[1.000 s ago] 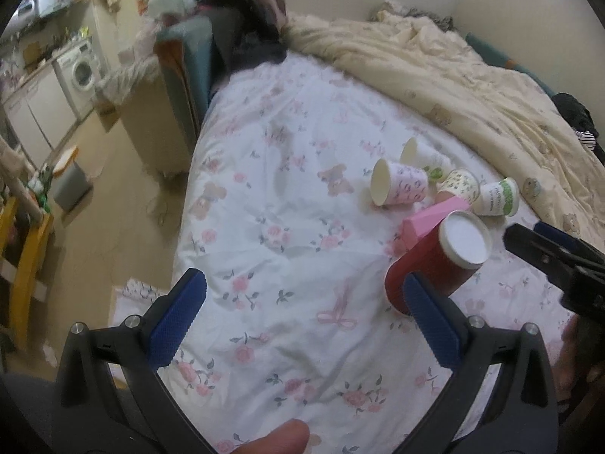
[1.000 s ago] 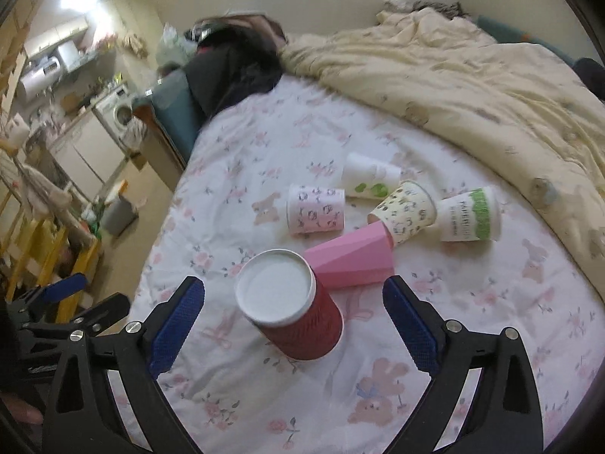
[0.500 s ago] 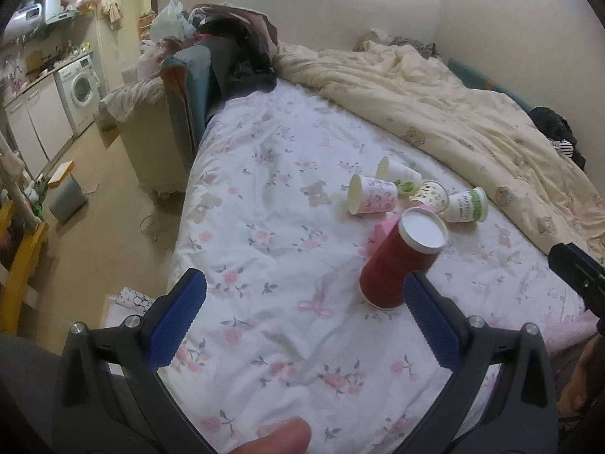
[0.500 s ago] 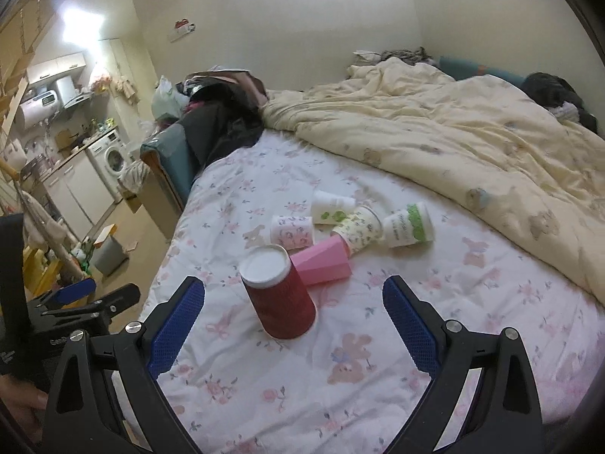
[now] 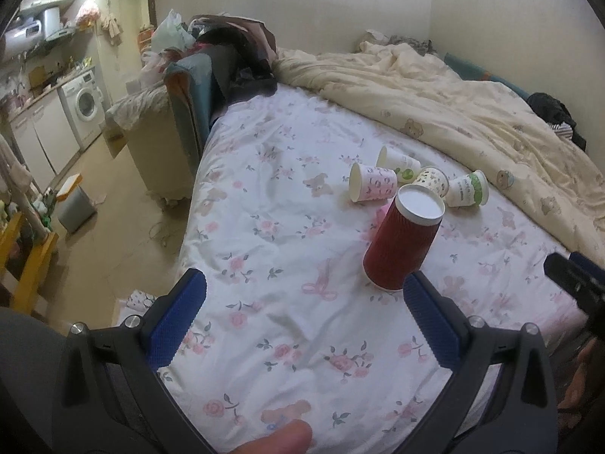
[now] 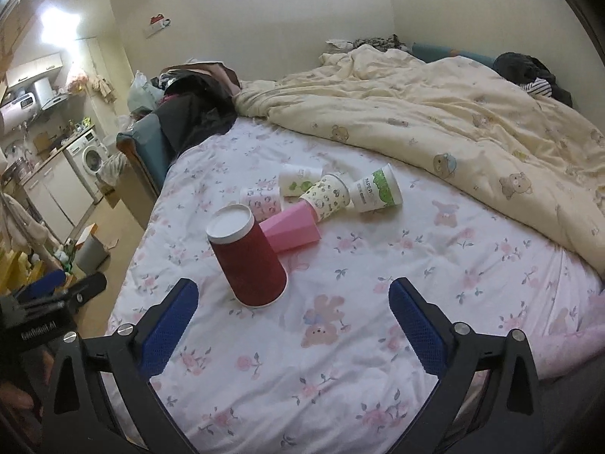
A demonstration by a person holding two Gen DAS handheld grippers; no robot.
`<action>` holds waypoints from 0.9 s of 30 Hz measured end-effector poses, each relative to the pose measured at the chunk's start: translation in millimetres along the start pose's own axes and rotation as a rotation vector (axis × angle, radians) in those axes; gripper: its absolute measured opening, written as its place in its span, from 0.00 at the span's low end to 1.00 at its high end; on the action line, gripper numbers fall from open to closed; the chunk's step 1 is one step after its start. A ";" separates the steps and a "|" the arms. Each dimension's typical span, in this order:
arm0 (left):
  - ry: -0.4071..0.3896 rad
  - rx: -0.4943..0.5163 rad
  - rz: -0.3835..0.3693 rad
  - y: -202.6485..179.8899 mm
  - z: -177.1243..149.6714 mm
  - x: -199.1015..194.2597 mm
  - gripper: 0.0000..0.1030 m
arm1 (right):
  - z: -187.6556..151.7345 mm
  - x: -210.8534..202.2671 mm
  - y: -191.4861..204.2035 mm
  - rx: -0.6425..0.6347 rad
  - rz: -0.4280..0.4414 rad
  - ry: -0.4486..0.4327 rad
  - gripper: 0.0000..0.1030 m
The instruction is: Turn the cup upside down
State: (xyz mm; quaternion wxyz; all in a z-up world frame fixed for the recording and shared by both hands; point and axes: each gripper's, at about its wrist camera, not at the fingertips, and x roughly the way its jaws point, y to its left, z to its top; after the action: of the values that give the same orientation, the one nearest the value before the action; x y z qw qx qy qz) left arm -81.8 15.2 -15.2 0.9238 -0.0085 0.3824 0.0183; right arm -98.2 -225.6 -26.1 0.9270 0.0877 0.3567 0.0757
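Red cup [image 6: 247,255] stands inverted, frame centre-left; I've pulled both grippers [image 5: 302,321] [image 6: 291,325] back, jaws wide, empty: flip done.

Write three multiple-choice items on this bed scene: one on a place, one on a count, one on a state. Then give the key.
1. Where does the pink cup lie?
A. on the floor
B. right behind the red cup
C. on the yellow blanket

2. How many cups are on the bed sheet?
A. four
B. six
C. eight

3. How is the red cup placed?
A. mouth down, white base up
B. on its side
C. gripped by a tool

Key: 1 B, the right wrist view shows the pink cup on its side just behind the red one. 2 B, red, pink and four patterned paper cups can be counted. 3 A, its flat white base faces up, and the left tool and right tool are both open and off it.
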 end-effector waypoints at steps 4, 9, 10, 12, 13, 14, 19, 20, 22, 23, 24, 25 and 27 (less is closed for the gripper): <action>-0.002 -0.003 -0.008 -0.2 -1.2 0.5 1.00 | 0.1 4.8 1.1 0.006 0.004 0.007 1.00; 0.002 -0.020 -0.022 2.1 -0.3 0.9 1.00 | -1.1 9.2 6.0 -0.023 -0.002 0.010 1.00; 0.000 -0.020 -0.024 1.8 -0.2 0.4 1.00 | -1.1 10.0 6.3 -0.023 -0.002 0.013 1.00; -0.005 -0.016 -0.030 0.6 -0.4 -1.0 1.00 | -1.3 10.9 6.3 -0.021 0.000 0.017 1.00; -0.005 -0.016 -0.039 -0.1 -0.2 -1.1 1.00 | -1.3 11.1 6.4 -0.020 -0.001 0.017 1.00; -0.003 -0.018 -0.049 -0.4 -0.2 -1.2 1.00 | -1.5 11.2 6.5 -0.020 0.000 0.016 1.00; 0.000 -0.019 -0.056 -2.2 -0.3 -0.9 1.00 | -1.4 11.1 6.1 -0.022 -0.002 0.015 1.00; -0.001 -0.021 -0.058 -2.5 -0.4 -1.0 1.00 | -1.4 11.1 6.2 -0.021 -0.001 0.015 1.00; -0.002 -0.021 -0.059 -2.9 -0.2 -1.4 1.00 | -1.4 12.1 6.0 -0.017 -0.001 0.014 1.00; -0.003 -0.021 -0.059 -3.2 -0.2 -1.6 1.00 | -1.5 12.0 6.3 -0.017 -0.001 0.015 1.00; -0.003 -0.020 -0.059 -3.2 0.1 -1.2 1.00 | -1.4 12.7 6.4 -0.015 -0.001 0.018 1.00; -0.003 -0.020 -0.058 -3.2 0.0 -1.3 1.00 | -1.3 13.7 6.4 -0.013 0.002 0.020 1.00; -0.001 -0.019 -0.056 -3.6 0.0 -1.0 1.00 | -0.2 14.0 5.5 -0.006 0.009 0.016 1.00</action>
State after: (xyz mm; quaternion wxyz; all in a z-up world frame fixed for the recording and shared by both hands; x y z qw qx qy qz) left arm -82.4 11.7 -14.5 0.9239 -0.0280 0.3816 -0.0041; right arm -88.5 -217.4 -34.1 0.9241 0.0860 0.3634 0.0815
